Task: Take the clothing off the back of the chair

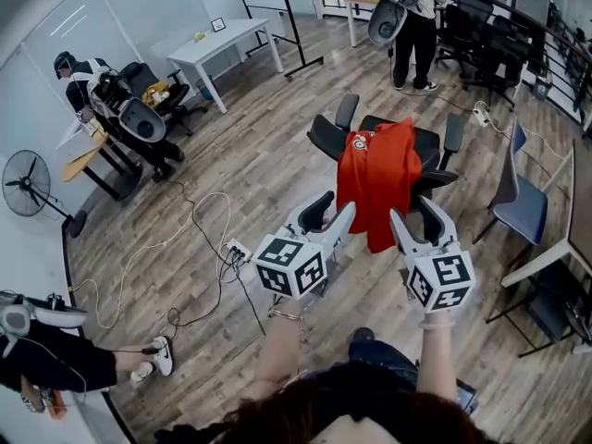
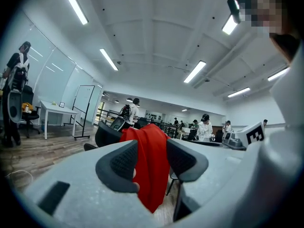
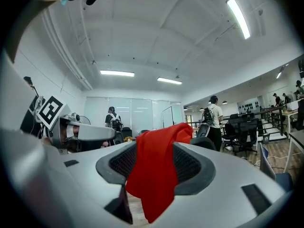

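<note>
The biggest risk lies with the chair (image 1: 329, 137). It is a black office chair on a smooth wooden floor, and I judge that a sideways or downward tug on the cloth would swivel or roll it instead of freeing anything. The pull needs to go up and over the chair's back.

The clothing (image 1: 377, 185) could also catch. It hangs draped over the top of the chair's back, with a long fall down the side nearest the person. If only that hanging part is dragged away from the chair, the cloth still folded over the far side of the back may snag on the top edge or an armrest. With one claw gripping and the other missing, the garment would swing and might slide to the floor beside the chair.

The left gripper (image 1: 330, 214) and right gripper (image 1: 418, 222) both point level at the chair's back with their jaws apart and nothing pinched. They sit just short of the cloth, at its left and right edges. Closing this early would catch air or only a thin fold that slips out.

The garment is bright red, soft and limp, and falls in loose vertical folds. It narrows to an uneven lower hem below the chair's back. A small pale emblem (image 1: 360, 141) sits near its top left corner.
</note>
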